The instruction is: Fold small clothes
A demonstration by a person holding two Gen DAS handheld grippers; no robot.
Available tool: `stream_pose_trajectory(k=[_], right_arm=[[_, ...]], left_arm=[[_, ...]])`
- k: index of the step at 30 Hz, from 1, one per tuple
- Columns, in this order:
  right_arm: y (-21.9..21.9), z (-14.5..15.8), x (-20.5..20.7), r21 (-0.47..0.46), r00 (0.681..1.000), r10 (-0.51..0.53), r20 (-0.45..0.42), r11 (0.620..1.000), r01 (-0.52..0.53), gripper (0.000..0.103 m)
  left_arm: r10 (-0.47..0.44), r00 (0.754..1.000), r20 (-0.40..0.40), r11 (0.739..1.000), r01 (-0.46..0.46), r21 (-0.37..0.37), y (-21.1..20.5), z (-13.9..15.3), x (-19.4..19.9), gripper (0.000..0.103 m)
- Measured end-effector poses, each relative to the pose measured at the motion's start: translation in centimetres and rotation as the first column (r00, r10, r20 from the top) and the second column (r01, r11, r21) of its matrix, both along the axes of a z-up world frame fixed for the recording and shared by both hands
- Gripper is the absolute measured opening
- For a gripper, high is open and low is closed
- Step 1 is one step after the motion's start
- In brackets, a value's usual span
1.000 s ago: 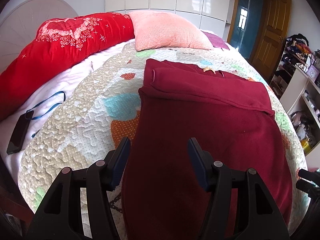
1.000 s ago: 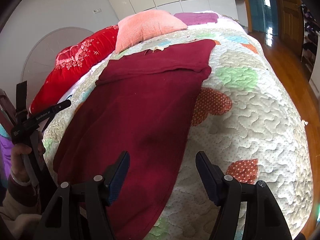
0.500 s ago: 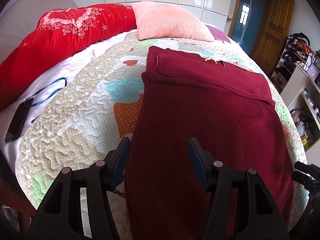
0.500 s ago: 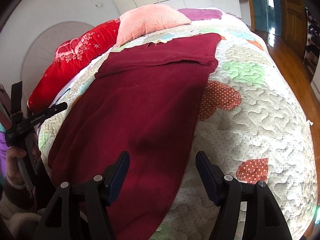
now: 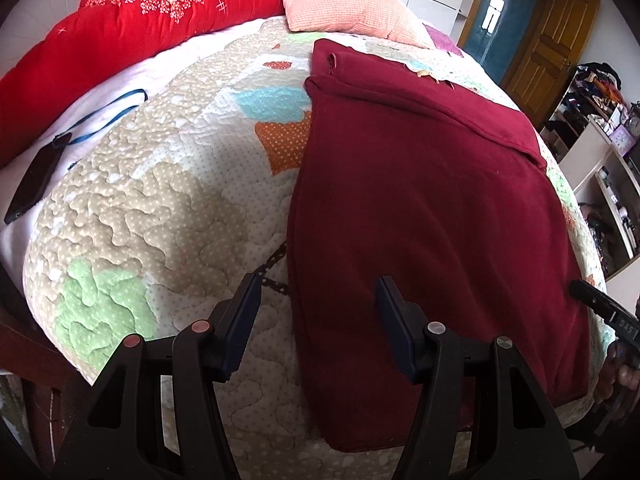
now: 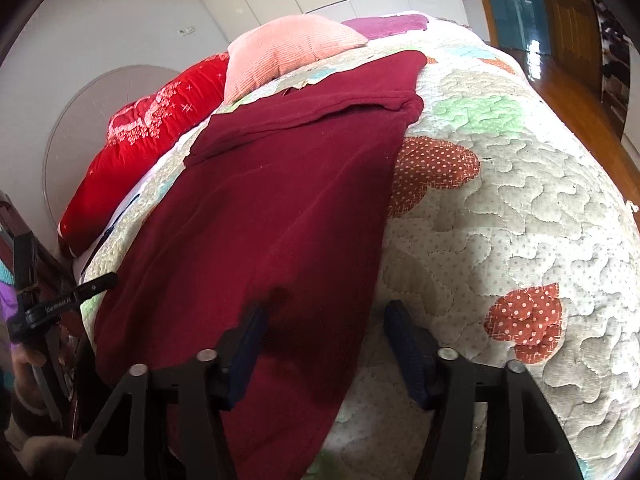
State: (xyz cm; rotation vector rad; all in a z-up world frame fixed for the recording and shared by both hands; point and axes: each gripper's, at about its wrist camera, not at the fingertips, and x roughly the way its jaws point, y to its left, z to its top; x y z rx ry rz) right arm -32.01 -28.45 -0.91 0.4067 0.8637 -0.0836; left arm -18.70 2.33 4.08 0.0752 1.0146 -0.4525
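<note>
A dark red garment lies flat on the quilted bed, its far end folded over into a band; it also shows in the right wrist view. Its near hem hangs over the bed's front edge. My left gripper is open, straddling the garment's near left edge, just above it. My right gripper is open over the garment's near right edge, its left finger low against the cloth. Neither holds anything.
The patchwork quilt covers the bed. A red duvet and a pink pillow lie at the head. A black phone with a blue lanyard lies at the left. Shelves stand at the right.
Both grippers have dropped lower and closer to the garment's near hem, each over a bottom corner. The garment has not moved.
</note>
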Motion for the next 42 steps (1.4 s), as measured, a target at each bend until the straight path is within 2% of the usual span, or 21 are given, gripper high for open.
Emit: stream_pose_trajectory(k=[1, 2, 7, 11, 13, 16, 21, 27, 29, 30, 34, 37, 39, 41, 42], right_arm=[[0.1, 0.3, 0.1, -0.009, 1.0, 0.016, -0.001, 1.0, -0.016, 0.014], [0.0, 0.7, 0.1, -0.017, 1.0, 0.017, 0.006, 1.0, -0.017, 0.009], [-0.8, 3.5, -1.2, -0.129, 0.999, -0.001, 0.038, 0.992, 0.006, 0.008], [-1.6, 1.9, -0.6, -0.032, 1.0, 0.0, -0.031, 0.999, -0.001, 0.008], [-2.2, 1.7, -1.5, 0.053, 1.0, -0.004, -0.016, 0.999, 0.005, 0.015], [-2.4, 1.9, -3.3, 0.147, 0.999, 0.04, -0.004, 0.988, -0.039, 0.049], [-1.4, 1.1, -5.6, 0.207, 0.993, 0.109, -0.033, 0.973, -0.1, 0.05], [-0.4, 0.0, -6.8, 0.276, 0.985, 0.174, -0.002, 0.947, -0.167, 0.051], [-0.1, -0.4, -6.7, 0.292, 0.982, 0.188, 0.011, 0.939, -0.183, 0.053], [0.1, -0.5, -6.6, 0.297, 0.981, 0.194, 0.015, 0.936, -0.189, 0.054], [1.2, -0.7, -6.3, 0.294, 0.974, 0.225, 0.032, 0.929, -0.225, 0.054], [1.5, -1.1, -6.2, 0.307, 0.974, 0.22, 0.055, 0.925, -0.226, 0.054], [1.9, -1.0, -6.0, 0.299, 0.972, 0.226, 0.061, 0.925, -0.233, 0.05], [2.0, -1.0, -5.9, 0.303, 0.969, 0.239, 0.061, 0.921, -0.246, 0.042], [2.0, -1.1, -5.8, 0.309, 0.969, 0.24, 0.063, 0.918, -0.248, 0.042]], left_arm=[[-0.004, 1.0, -0.009, 1.0, 0.004, -0.008, 0.0, -0.1, -0.1, 0.059], [-0.008, 1.0, -0.014, 1.0, 0.008, -0.013, -0.1, -0.2, -0.1, 0.059], [-0.036, 0.999, -0.009, 0.999, 0.036, -0.017, 0.1, 0.1, -0.7, 0.059], [-0.027, 0.999, -0.041, 0.999, 0.026, -0.031, 0.5, -0.5, -0.9, 0.059], [-0.039, 0.998, -0.052, 0.999, 0.038, -0.034, 0.7, -0.6, -1.3, 0.059], [-0.055, 0.998, -0.041, 0.998, 0.053, -0.032, 1.2, -0.4, -1.9, 0.059], [-0.049, 0.996, -0.07, 0.997, 0.045, -0.062, 1.9, -0.8, -2.5, 0.059], [-0.039, 0.995, -0.094, 0.994, 0.029, -0.101, 2.5, -0.8, -2.8, 0.06], [-0.027, 0.993, -0.115, 0.991, 0.011, -0.131, 2.6, -1.3, -2.7, 0.069], [-0.016, 0.992, -0.122, 0.991, -0.001, -0.137, 2.6, -1.6, -2.7, 0.07], [-0.046, 0.994, -0.098, 0.994, 0.036, -0.1, 1.5, -1.7, -3.0, 0.079], [-0.058, 0.995, -0.081, 0.997, 0.053, -0.061, 0.8, -1.8, -3.2, 0.079], [-0.059, 0.995, -0.077, 0.997, 0.055, -0.058, 0.6, -1.9, -3.1, 0.078], [-0.058, 0.995, -0.082, 0.996, 0.053, -0.065, 0.7, -1.9, -3.1, 0.072], [-0.056, 0.995, -0.085, 0.996, 0.051, -0.067, 0.8, -1.9, -3.1, 0.071]])
